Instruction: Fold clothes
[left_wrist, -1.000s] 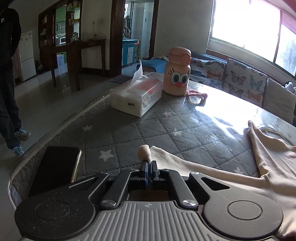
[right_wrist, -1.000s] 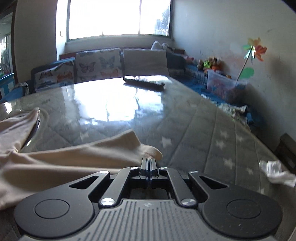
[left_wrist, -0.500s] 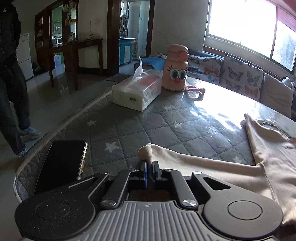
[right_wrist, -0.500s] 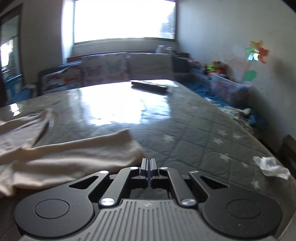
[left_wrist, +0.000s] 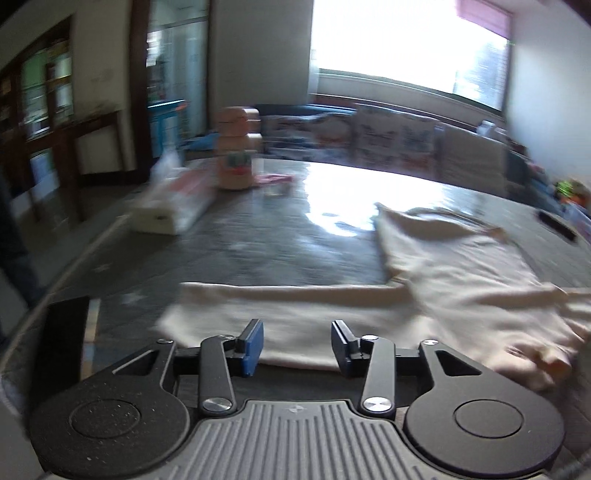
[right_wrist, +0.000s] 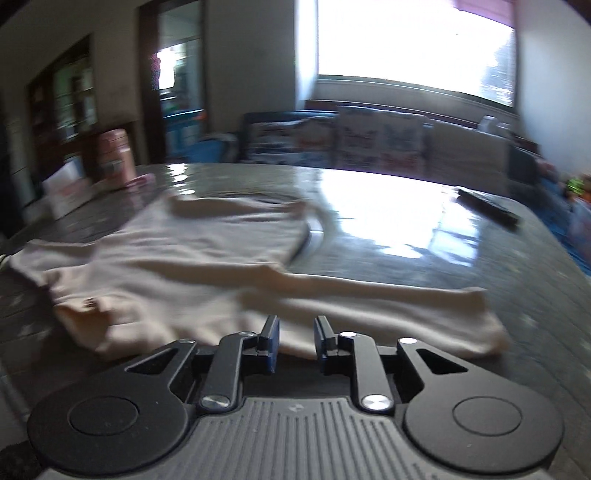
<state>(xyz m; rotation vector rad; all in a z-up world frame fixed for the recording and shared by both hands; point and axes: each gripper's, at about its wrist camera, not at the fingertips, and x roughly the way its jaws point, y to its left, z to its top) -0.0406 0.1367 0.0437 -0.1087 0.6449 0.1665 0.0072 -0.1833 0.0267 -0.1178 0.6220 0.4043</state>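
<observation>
A beige long-sleeved garment (left_wrist: 443, 266) lies spread on the grey quilted table, also in the right wrist view (right_wrist: 207, 254). Its left sleeve (left_wrist: 280, 314) stretches out flat right in front of my left gripper (left_wrist: 297, 345), which is open and empty, just short of the cloth. Its right sleeve (right_wrist: 388, 310) lies flat ahead of my right gripper (right_wrist: 295, 341), which is open and empty. Both views are motion-blurred.
A black phone (left_wrist: 66, 332) lies at the table's near left edge. A tissue box (left_wrist: 173, 210) and a pink cartoon bottle (left_wrist: 236, 158) stand at the back left. A dark remote (right_wrist: 487, 203) lies at the back right. A sofa runs under the window.
Both grippers were shut on the sleeve ends and have now opened and let go. The sleeves lie flat on the table. Both cameras swung toward the garment's middle.
</observation>
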